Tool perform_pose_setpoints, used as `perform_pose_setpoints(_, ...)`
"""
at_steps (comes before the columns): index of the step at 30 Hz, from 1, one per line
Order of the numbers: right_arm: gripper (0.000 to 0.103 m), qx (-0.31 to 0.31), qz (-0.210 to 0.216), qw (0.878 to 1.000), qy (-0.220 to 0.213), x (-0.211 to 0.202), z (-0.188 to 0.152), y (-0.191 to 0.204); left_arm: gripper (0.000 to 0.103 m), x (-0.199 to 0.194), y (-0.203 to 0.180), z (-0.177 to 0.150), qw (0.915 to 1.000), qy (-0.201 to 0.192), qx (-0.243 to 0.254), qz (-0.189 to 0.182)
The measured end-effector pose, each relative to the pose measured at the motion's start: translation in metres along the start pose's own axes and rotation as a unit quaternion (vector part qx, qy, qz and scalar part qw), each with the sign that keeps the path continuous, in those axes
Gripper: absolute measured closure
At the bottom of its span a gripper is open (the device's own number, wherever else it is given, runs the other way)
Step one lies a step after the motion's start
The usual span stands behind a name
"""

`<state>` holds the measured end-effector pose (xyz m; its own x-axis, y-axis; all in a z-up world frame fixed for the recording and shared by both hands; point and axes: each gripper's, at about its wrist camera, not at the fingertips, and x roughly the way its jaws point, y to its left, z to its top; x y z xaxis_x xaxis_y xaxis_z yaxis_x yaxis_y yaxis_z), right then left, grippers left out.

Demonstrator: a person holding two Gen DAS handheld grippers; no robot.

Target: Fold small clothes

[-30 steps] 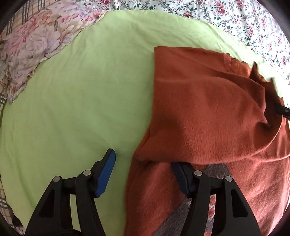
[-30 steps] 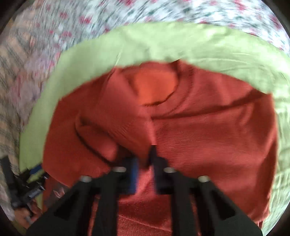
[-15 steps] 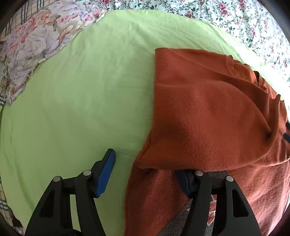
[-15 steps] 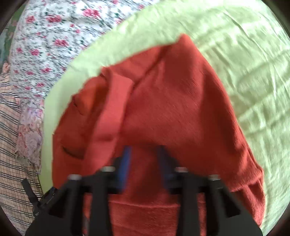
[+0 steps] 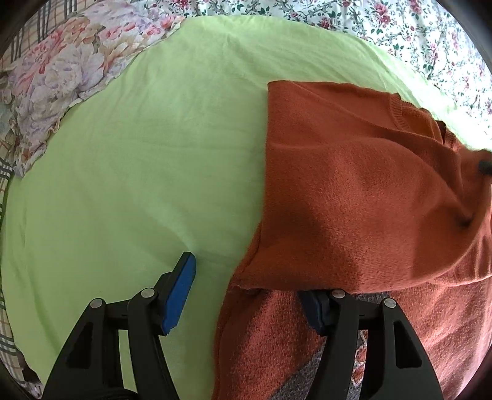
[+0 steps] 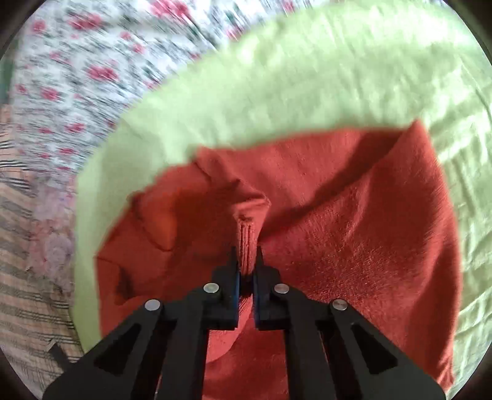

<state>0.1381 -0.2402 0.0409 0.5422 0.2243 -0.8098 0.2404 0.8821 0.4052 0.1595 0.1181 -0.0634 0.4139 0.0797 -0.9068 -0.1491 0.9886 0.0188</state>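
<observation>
A rust-orange knit sweater (image 5: pixel 353 190) lies on a light green sheet (image 5: pixel 147 160), partly folded over itself. My left gripper (image 5: pixel 249 295) is open at the sweater's near left edge; its left finger (image 5: pixel 180 292) rests on the sheet, its right finger (image 5: pixel 316 310) sits partly under the folded layer. In the right wrist view the sweater (image 6: pixel 338 234) is bunched, and my right gripper (image 6: pixel 246 264) is shut on a ribbed fold of it, lifted above the rest.
A floral pillow (image 5: pixel 61 77) lies at the far left, with a plaid cloth beyond it. A white flowered bedspread (image 5: pixel 384 27) runs along the back. Green sheet (image 6: pixel 307 77) spreads beyond the sweater in the right wrist view.
My right gripper has swung over the sweater and now pinches a ribbed fold of it. The folded layer has settled flatter. My left gripper has stayed put, open.
</observation>
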Motion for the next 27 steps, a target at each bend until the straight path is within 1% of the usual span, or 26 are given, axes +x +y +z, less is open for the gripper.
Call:
perform_pose_setpoints(2,0.096,-0.013,0.041,0.998,-0.055,-0.037,-0.006,0.004,0.039,-0.001,0.003,0.0,1.0,0.0,-0.007,-0.002)
perform_pose_setpoints(3,0.096,-0.018,0.062,0.993,-0.097,-0.063,-0.013,0.002,0.04,0.0,0.004,0.0,0.9999,0.0,-0.013,-0.005)
perform_pose_setpoints(5,0.096,-0.002,0.067,0.988,-0.136,-0.087,-0.027,-0.014,0.041,0.0,0.008,0.0,0.9995,0.001,-0.027,-0.013)
perform_pose_setpoints(6,0.096,0.01,0.057,0.988,-0.141,-0.089,-0.033,-0.025,0.041,0.001,0.01,0.001,0.9992,0.003,-0.035,-0.018)
perform_pose_setpoints(7,0.096,0.017,0.045,0.99,-0.136,-0.086,-0.039,-0.035,0.042,0.001,0.012,0.001,0.9989,0.004,-0.041,-0.021)
perform_pose_setpoints(10,0.096,0.051,0.025,0.994,-0.096,-0.064,-0.06,-0.066,0.045,0.001,0.019,0.002,0.998,0.006,-0.054,-0.031)
perform_pose_setpoints(12,0.096,0.054,0.016,0.994,-0.09,-0.058,-0.07,-0.071,0.046,0.001,0.026,0.002,0.9968,0.009,-0.066,-0.043)
perform_pose_setpoints(15,0.096,0.039,0.0,0.996,-0.084,-0.057,-0.077,-0.071,0.046,0.002,0.036,0.002,0.9942,0.012,-0.086,-0.063)
perform_pose_setpoints(18,0.095,0.021,-0.04,0.997,-0.068,-0.055,-0.076,-0.069,0.046,0.0,0.04,0.001,0.9924,0.013,-0.099,-0.072)
perform_pose_setpoints(20,0.089,0.015,-0.086,0.994,-0.07,-0.066,-0.078,-0.07,0.046,0.0,0.042,-0.001,0.9914,0.013,-0.105,-0.078)
perform_pose_setpoints(21,0.089,0.019,-0.119,0.989,-0.083,-0.074,-0.078,-0.068,0.046,-0.001,0.044,-0.002,0.9907,0.014,-0.108,-0.082)
perform_pose_setpoints(22,0.086,0.016,-0.145,0.984,-0.106,-0.088,-0.078,-0.065,0.046,-0.001,0.043,-0.004,0.9903,0.014,-0.11,-0.084)
perform_pose_setpoints(23,0.086,0.011,-0.142,0.983,-0.12,-0.095,-0.08,-0.064,0.046,-0.001,0.044,-0.004,0.99,0.014,-0.111,-0.086)
perform_pose_setpoints(24,0.086,-0.004,-0.129,0.983,-0.132,-0.102,-0.079,-0.058,0.046,-0.001,0.044,-0.004,0.9899,0.015,-0.111,-0.087)
perform_pose_setpoints(25,0.084,-0.028,-0.116,0.985,-0.127,-0.101,-0.078,-0.05,0.046,-0.002,0.044,-0.004,0.9899,0.015,-0.111,-0.087)
perform_pose_setpoints(26,0.083,-0.05,-0.098,0.988,-0.108,-0.095,-0.077,-0.043,0.046,-0.002,0.045,-0.004,0.9899,0.016,-0.11,-0.088)
perform_pose_setpoints(27,0.083,-0.055,-0.082,0.991,-0.094,-0.089,-0.077,-0.041,0.046,-0.001,0.045,-0.004,0.9898,0.017,-0.11,-0.088)
